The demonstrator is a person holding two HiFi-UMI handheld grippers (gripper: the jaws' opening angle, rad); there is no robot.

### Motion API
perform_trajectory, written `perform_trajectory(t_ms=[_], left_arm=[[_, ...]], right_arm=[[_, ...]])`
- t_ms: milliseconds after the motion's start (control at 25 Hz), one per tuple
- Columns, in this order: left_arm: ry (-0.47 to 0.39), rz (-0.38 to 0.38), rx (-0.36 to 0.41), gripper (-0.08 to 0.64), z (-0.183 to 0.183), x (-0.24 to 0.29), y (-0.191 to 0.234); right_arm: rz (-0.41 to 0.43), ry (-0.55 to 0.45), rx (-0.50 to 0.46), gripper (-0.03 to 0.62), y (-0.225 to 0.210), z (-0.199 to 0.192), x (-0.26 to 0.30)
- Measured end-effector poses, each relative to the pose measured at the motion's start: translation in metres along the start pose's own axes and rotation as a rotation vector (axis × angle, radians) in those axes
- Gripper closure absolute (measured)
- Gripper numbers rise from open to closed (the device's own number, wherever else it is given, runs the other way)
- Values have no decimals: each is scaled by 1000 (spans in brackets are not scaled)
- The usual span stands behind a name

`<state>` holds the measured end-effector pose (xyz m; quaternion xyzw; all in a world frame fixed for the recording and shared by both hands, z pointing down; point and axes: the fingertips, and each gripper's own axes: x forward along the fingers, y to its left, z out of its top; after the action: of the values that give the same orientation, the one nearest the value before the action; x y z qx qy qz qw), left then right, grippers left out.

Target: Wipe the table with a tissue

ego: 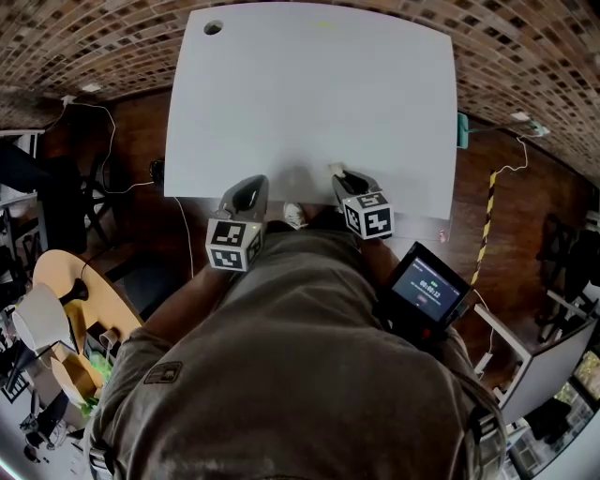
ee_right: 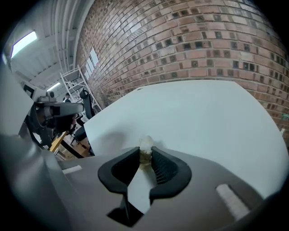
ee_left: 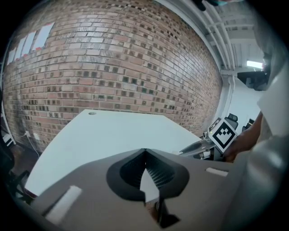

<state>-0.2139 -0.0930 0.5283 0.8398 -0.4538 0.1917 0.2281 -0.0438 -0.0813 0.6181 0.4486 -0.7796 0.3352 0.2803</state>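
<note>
Grommet hole (ego: 213, 27) at counter (ego: 309, 94) far-left corner, brick wall (ee_right: 203, 40) beyond; right gripper (ee_right: 145, 152) fingers pinch tissue (ee_right: 145, 144) wad over near edge, apparently pointing far; left gripper (ee_left: 144, 152) fingers pressed together.

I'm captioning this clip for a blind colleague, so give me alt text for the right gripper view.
The right hand-held gripper pinches a small crumpled wad of tissue between its closed jaw tips, over the near part of a white table. A brick wall rises behind the table.
</note>
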Motion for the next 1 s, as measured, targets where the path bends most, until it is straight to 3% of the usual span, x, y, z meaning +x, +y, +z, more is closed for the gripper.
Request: perform_trajectory(t_ms=[280, 600, 1000], left_arm=[[18, -58, 2, 558, -8, 1, -9], [25, -149, 54, 558, -10, 13, -54], [4, -105, 44, 558, -20, 1, -116]], right_arm=[[-6, 8, 35, 500, 9, -11, -18], [-13, -98, 79, 500, 12, -8, -67], [75, -254, 37, 500, 10, -1, -136]])
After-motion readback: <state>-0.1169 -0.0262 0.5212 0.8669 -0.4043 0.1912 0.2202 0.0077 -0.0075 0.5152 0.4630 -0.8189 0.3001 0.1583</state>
